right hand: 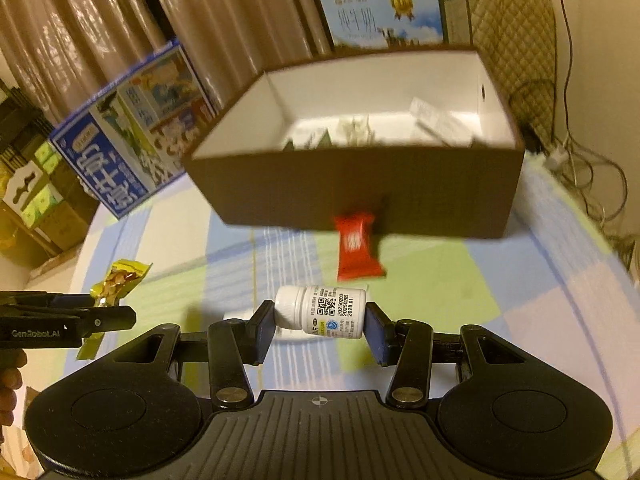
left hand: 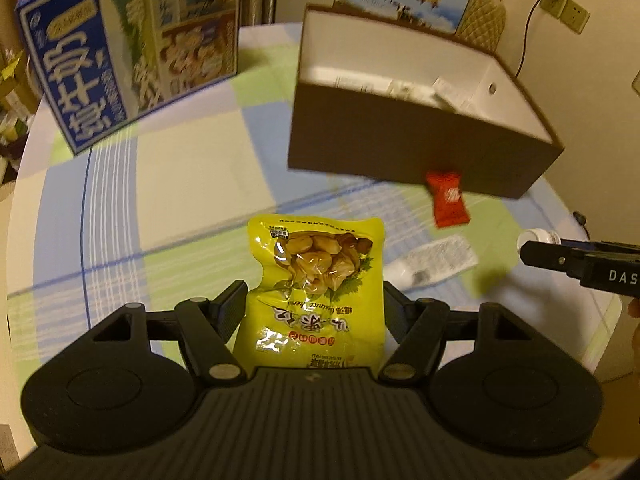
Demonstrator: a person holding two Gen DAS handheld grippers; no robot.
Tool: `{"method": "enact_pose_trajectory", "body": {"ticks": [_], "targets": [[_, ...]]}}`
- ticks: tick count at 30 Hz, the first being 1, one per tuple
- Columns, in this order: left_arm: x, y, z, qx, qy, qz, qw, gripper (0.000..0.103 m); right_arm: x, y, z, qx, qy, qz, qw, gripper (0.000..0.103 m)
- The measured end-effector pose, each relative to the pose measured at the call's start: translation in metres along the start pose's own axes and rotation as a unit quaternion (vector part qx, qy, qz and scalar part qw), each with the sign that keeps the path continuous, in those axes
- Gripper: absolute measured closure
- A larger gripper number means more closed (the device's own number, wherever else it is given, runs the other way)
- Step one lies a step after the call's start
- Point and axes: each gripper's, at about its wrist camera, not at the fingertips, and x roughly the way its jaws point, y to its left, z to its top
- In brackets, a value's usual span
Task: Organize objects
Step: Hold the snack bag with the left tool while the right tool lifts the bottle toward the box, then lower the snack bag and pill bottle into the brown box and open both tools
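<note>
Your left claw (left hand: 312, 304) pinches the yellow pouch (left hand: 316, 280), lifted above the checked table (left hand: 192, 200). Your right claw (right hand: 320, 320) grips a white bottle (right hand: 320, 312) sideways, cap to the left. Ahead of both stands the open brown box (right hand: 360, 192), a red packet (right hand: 356, 248) lying at its front wall. A white, blurred item (left hand: 436, 260), perhaps a sachet, lies under the bottle

A yellow chestnut pouch (left hand: 316, 284) is pinched upright and off the cloth, and a white pill bottle (right hand: 322, 312) is clamped sideways, cap left. A red candy wrapper (right hand: 356, 250) lies against the open brown box (right hand: 360, 196), which holds a few pale packets.
</note>
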Motion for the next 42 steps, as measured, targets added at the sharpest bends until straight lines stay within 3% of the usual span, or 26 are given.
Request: {"method": "enact_pose_trajectory", "body": {"ticks": [12, 24, 32, 42], "targets": [[0.000, -0.047, 0.072, 0.027, -0.048, 0.002, 0.9985, 0.036, -0.008, -0.030, 0.072, -0.036, -0.044, 0.019, 0.998, 0.058], [0.044, -0.081, 0.155, 0.057, -0.061, 0.009, 0.9965, 0.036, 0.024, -0.050, 0.147, -0.076, -0.066, 0.012, 0.995, 0.058], [0.091, -0.085, 0.199, 0.060, -0.039, 0.022, 0.9971, 0.036, 0.078, -0.072, 0.185, -0.067, -0.023, -0.008, 0.997, 0.058], [0.152, -0.082, 0.232, 0.065, 0.000, 0.036, 0.9972, 0.036, 0.132, -0.090, 0.207, -0.055, 0.017, -0.016, 0.998, 0.058]]}}
